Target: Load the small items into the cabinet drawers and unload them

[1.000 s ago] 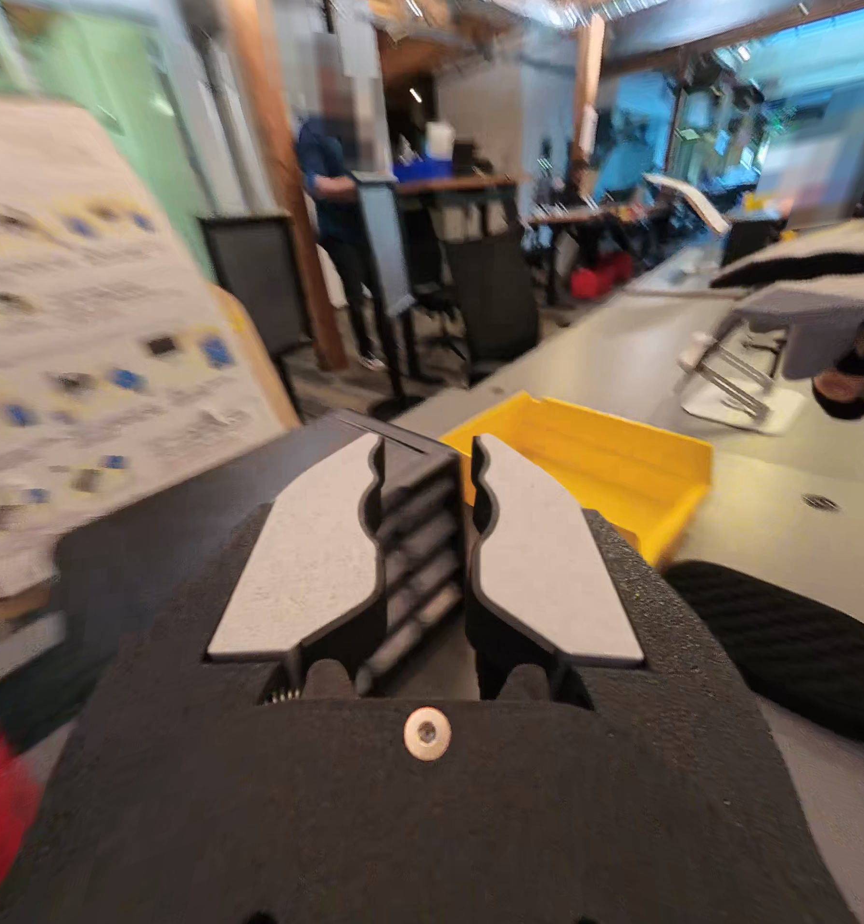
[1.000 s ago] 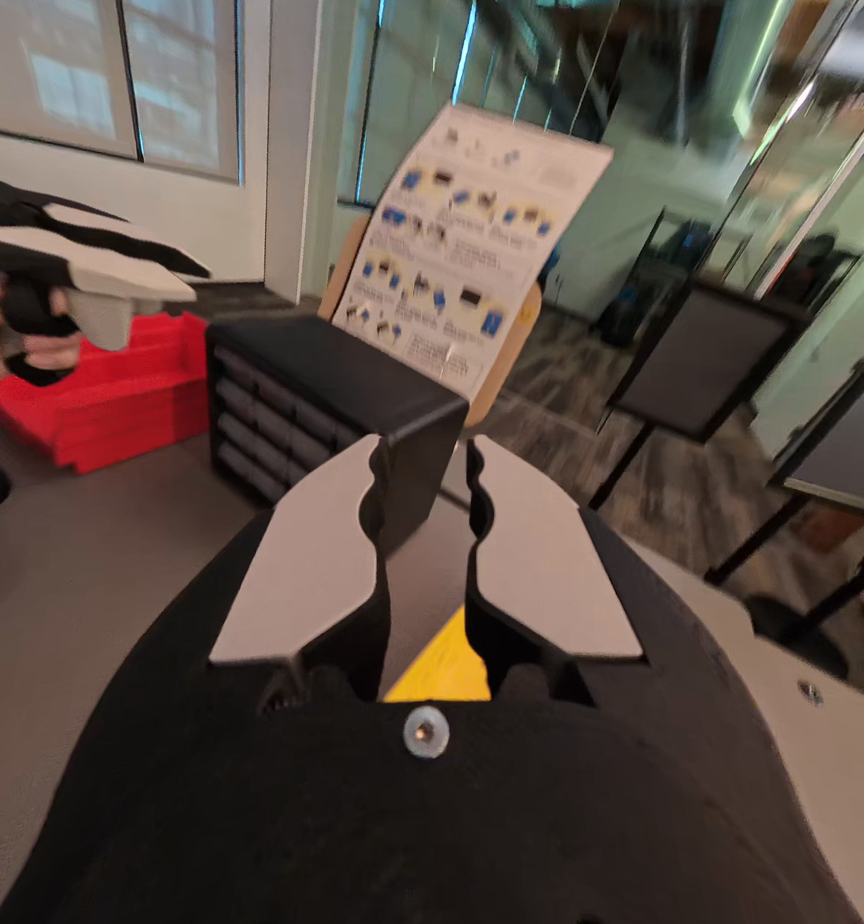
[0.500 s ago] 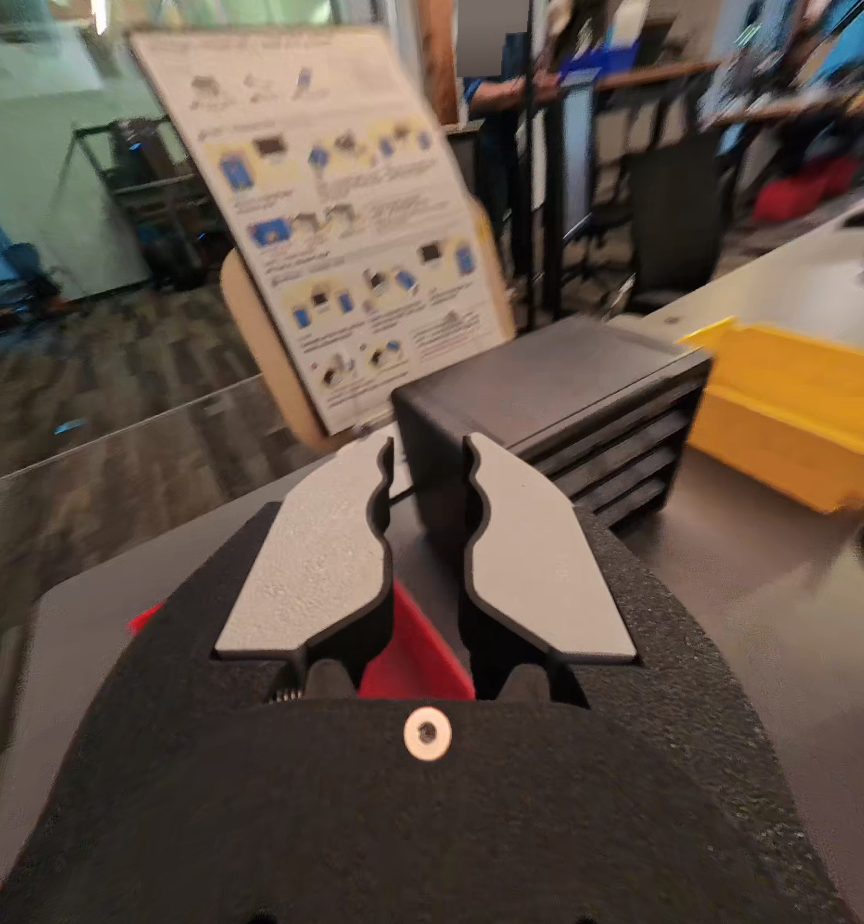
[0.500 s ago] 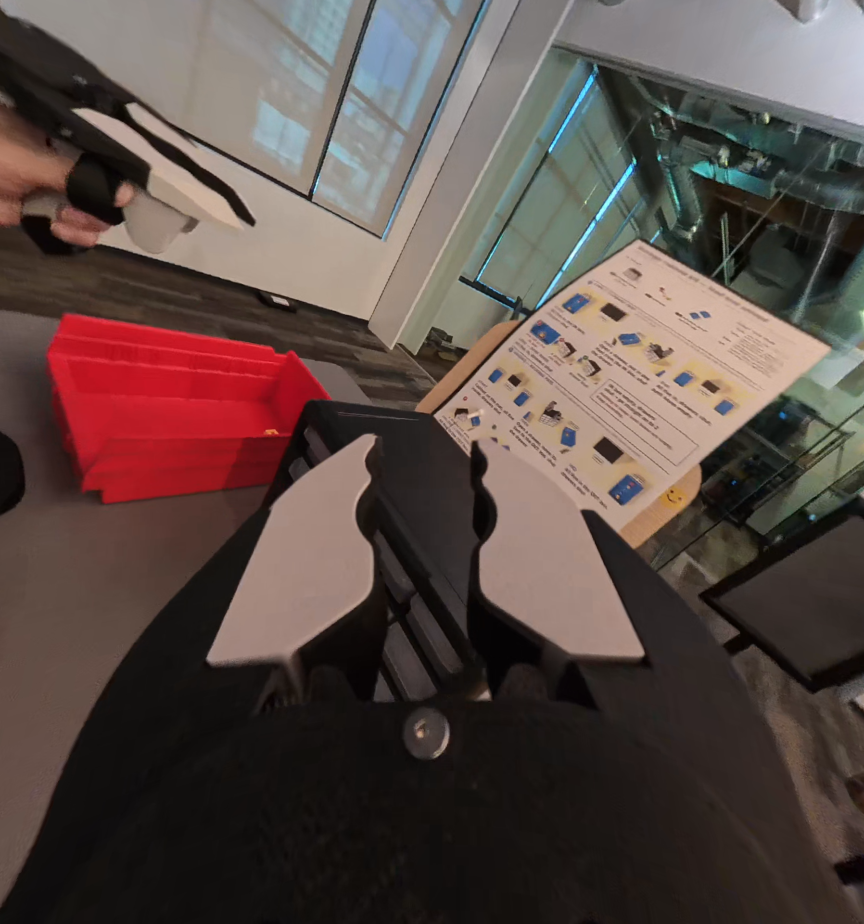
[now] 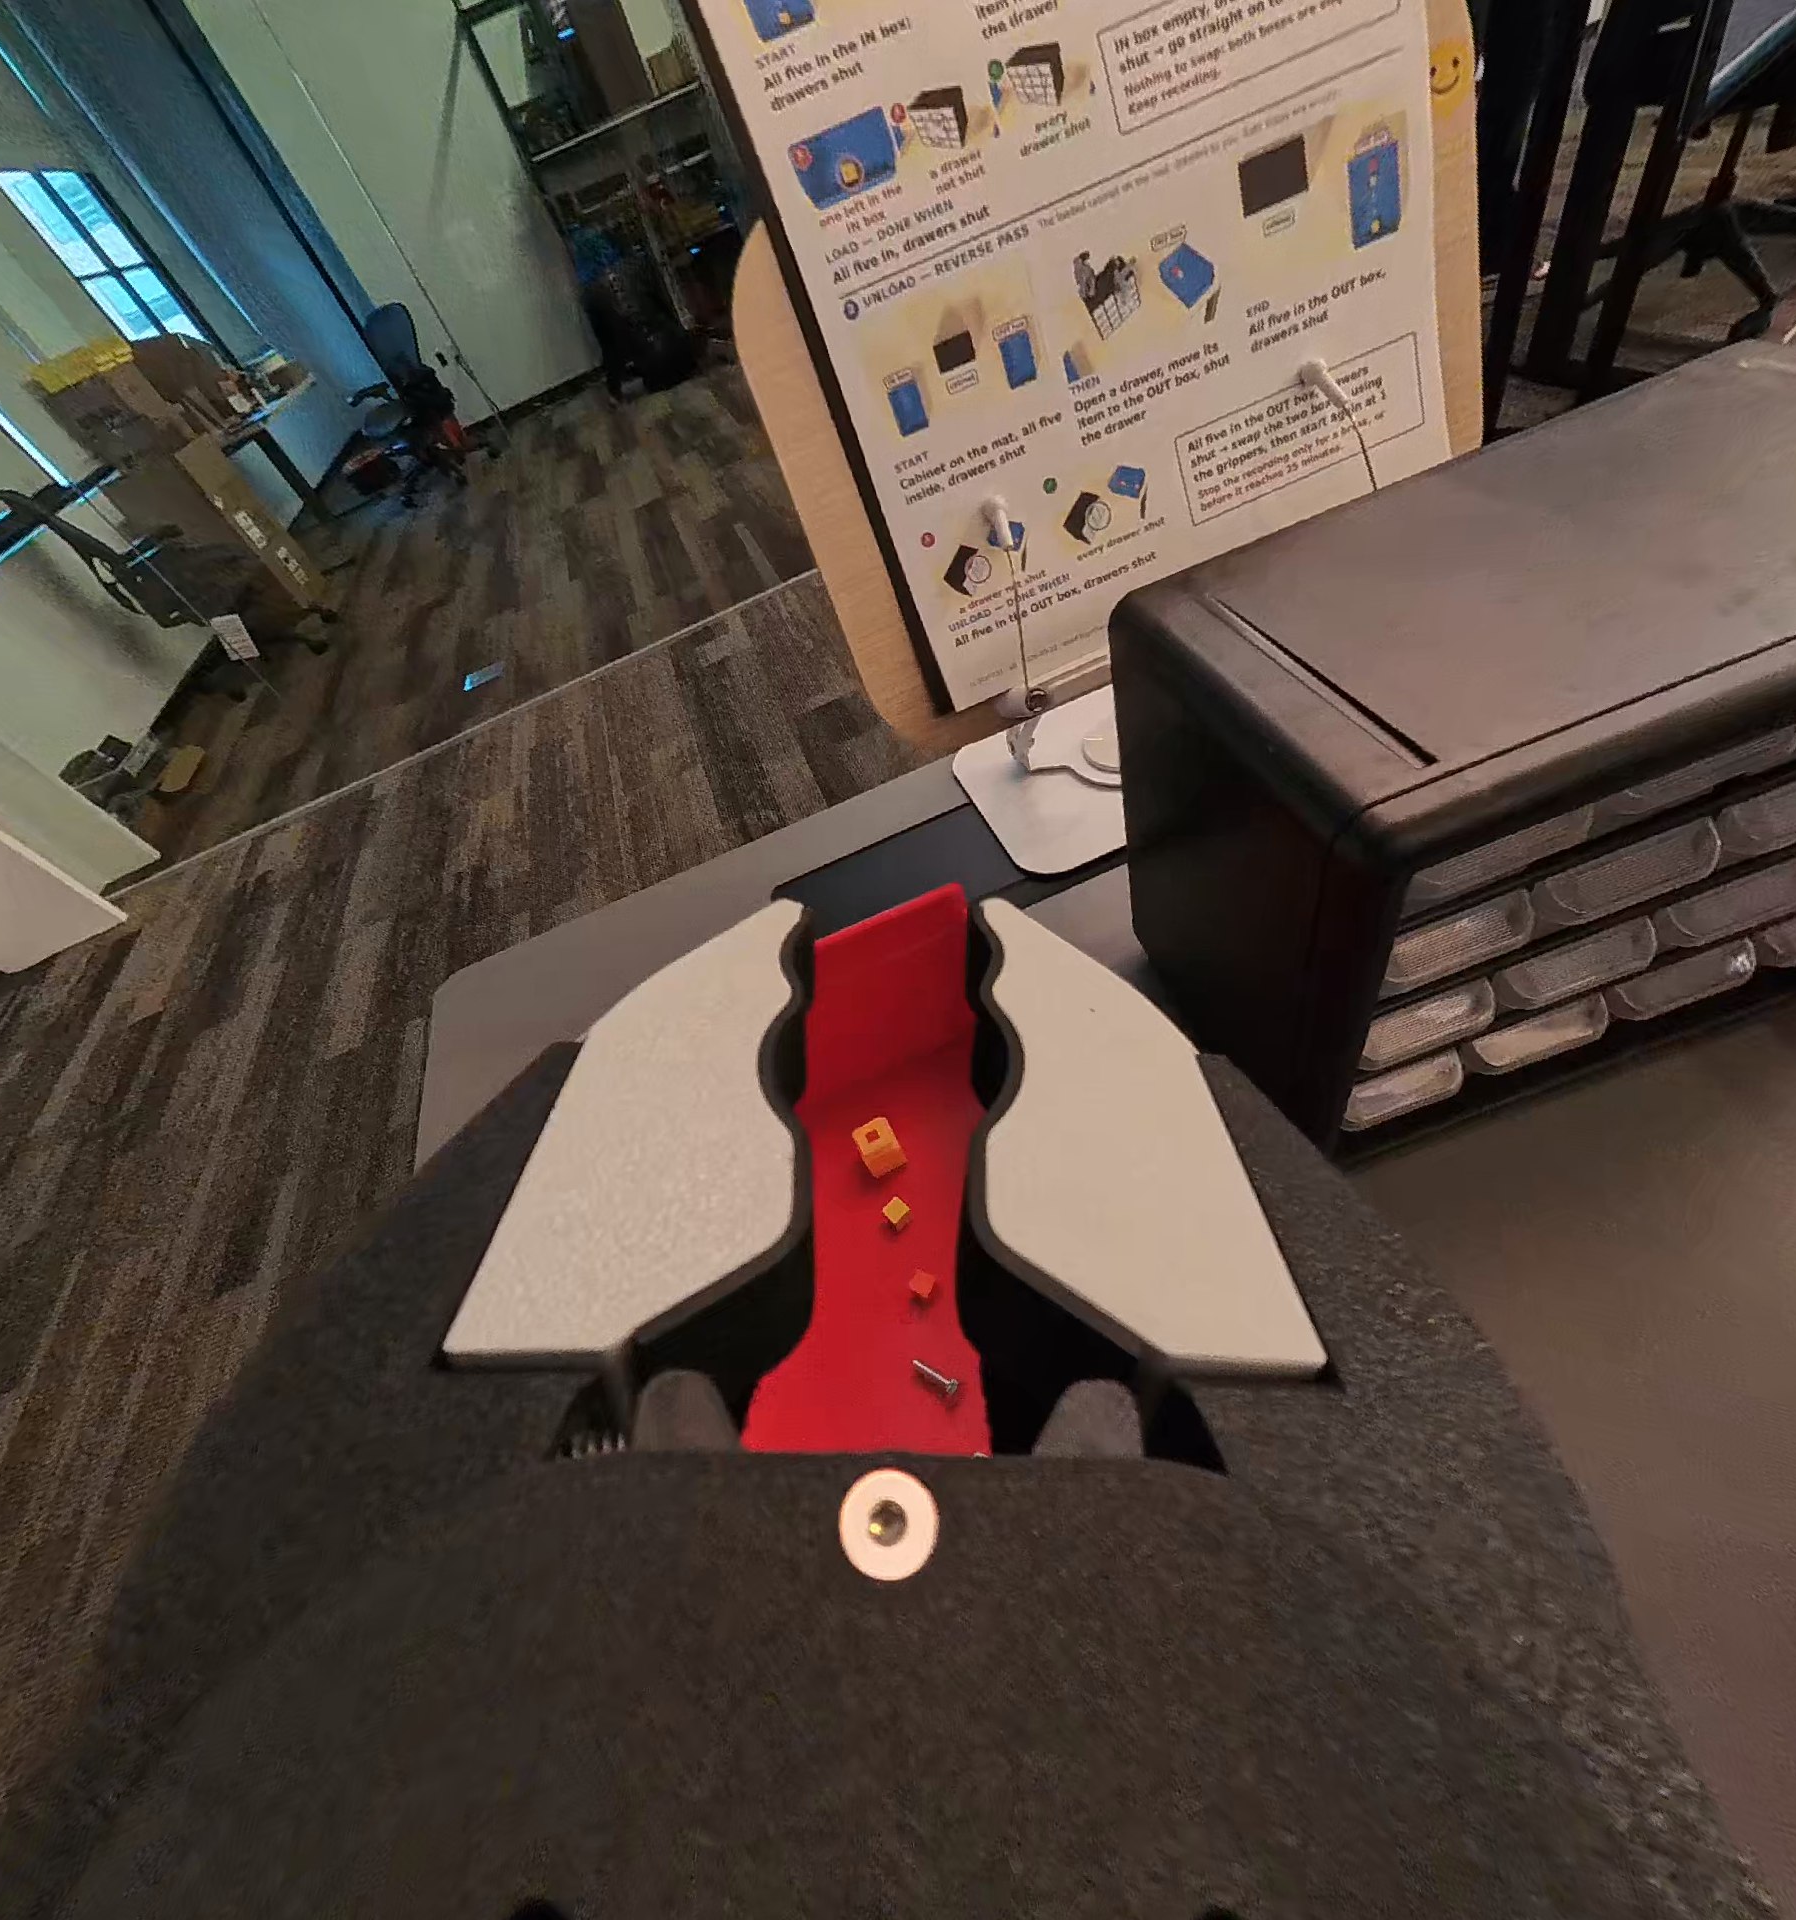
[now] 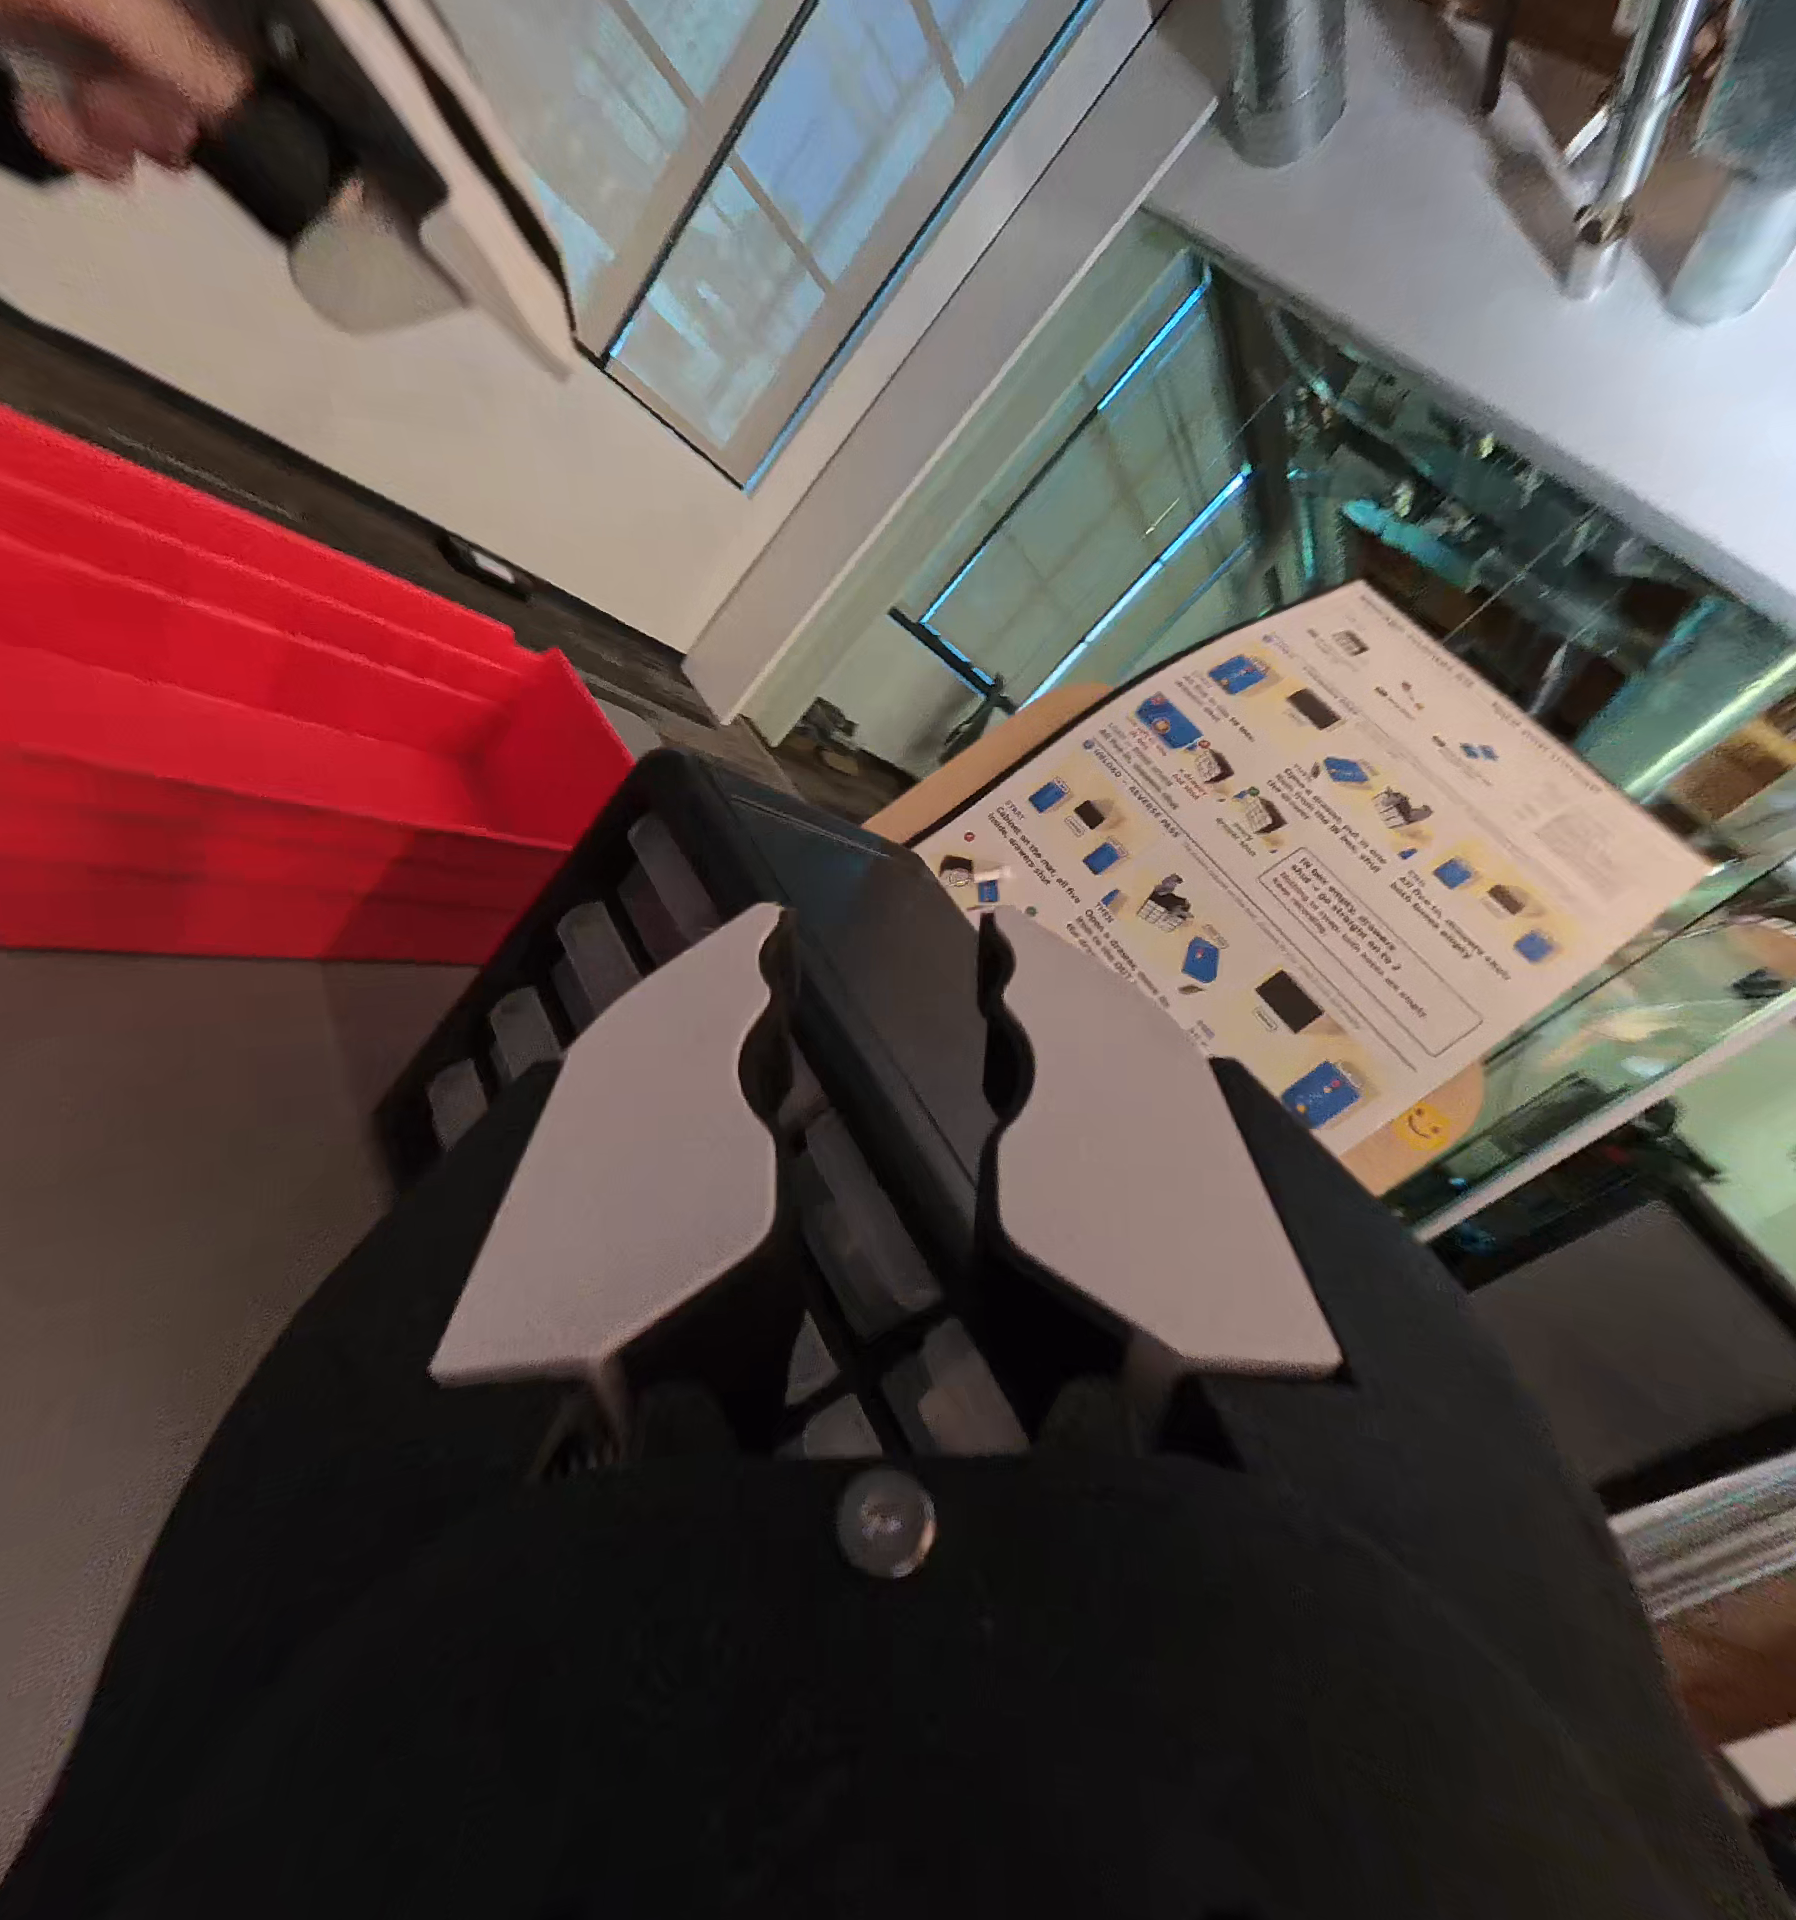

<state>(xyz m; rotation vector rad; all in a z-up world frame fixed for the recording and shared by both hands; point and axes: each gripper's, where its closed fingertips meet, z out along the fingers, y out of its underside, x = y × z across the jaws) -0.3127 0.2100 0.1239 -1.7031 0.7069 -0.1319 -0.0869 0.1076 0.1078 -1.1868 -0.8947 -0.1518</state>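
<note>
Evidently the loading has barely begun, judging by how things lie. Largest is the black plastic cabinet with rows of small translucent grey drawers (image 5: 1496, 831), sitting at three o'clock in the left wrist view; every drawer front visible there looks pushed in, though their contents cannot be made out. Next is the red plastic open-top bin (image 6: 198, 748), at nine o'clock in the right wrist view, just beside the cabinet. The left gripper (image 5: 889, 1039) hangs over that bin with its jaws parted and nothing between them; the right gripper (image 6: 878, 1039) is likewise released and empty, pointing at the cabinet's top front edge. Smallest are the items on the bin floor, seen through the left jaws: a larger orange cube (image 5: 878, 1146), a smaller orange cube (image 5: 896, 1211), a tiny orange-red piece (image 5: 923, 1285) and a small metal screw (image 5: 935, 1380) toward six o'clock. All four appear still to be picked, drawered, then unloaded.
</note>
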